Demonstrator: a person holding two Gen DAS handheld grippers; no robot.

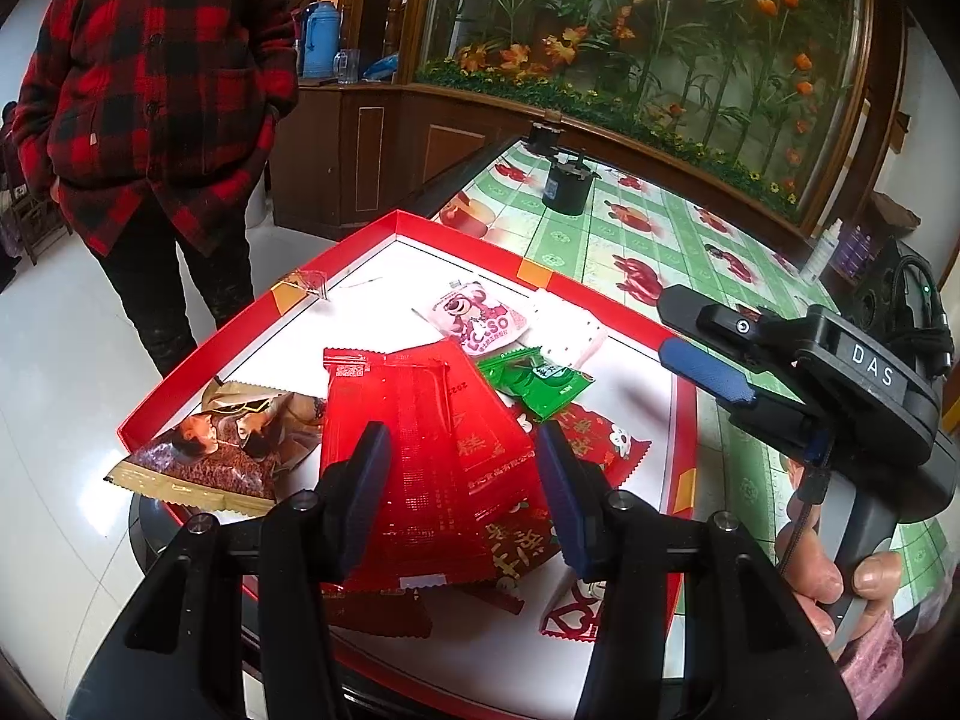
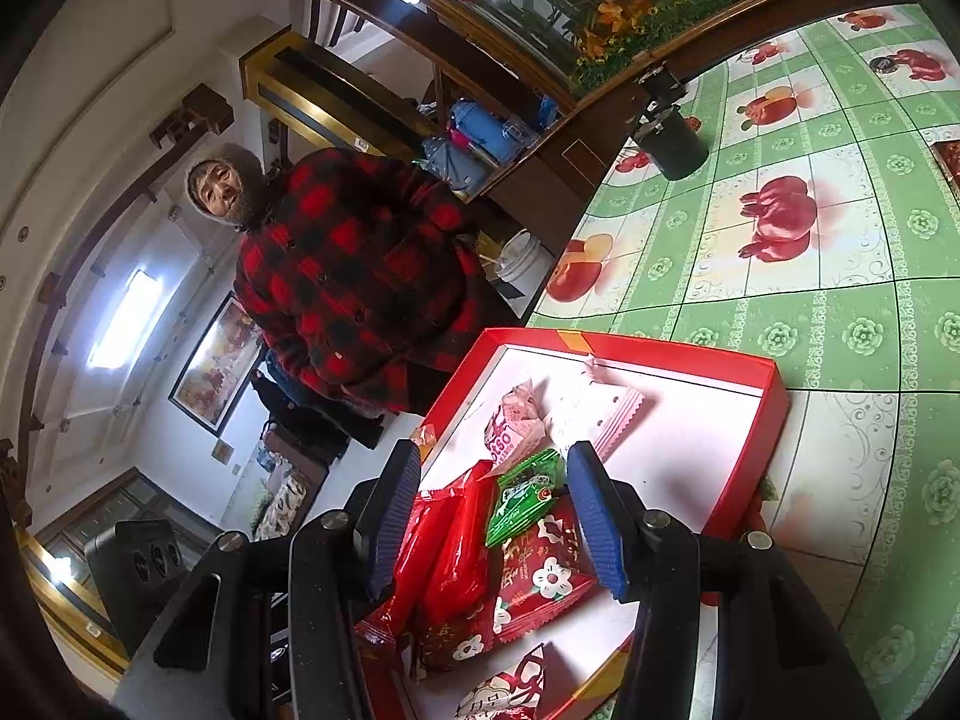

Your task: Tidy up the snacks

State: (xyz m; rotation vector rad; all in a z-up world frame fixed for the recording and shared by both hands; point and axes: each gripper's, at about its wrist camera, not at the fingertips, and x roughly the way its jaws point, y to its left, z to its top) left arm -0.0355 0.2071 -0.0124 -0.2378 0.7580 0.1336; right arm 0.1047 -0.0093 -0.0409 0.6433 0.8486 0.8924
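Left wrist view: red tray (image 1: 252, 324) seen mid-frame, white inside, filled with snack packets: red packet (image 1: 414, 450) centre, green packet (image 1: 534, 381), pink packet (image 1: 477, 315) above, brown packet (image 1: 222, 444) left. Left gripper (image 1: 462, 492) parted over red packet, nothing pinched.

Right wrist view: same tray (image 2: 774, 396) seen lower centre. Right gripper (image 2: 492, 516) parted over packets, empty.

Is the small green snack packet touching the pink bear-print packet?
Touching. The left wrist view shows the green packet with its corner against the pink bear packet's lower edge, no tray showing between.
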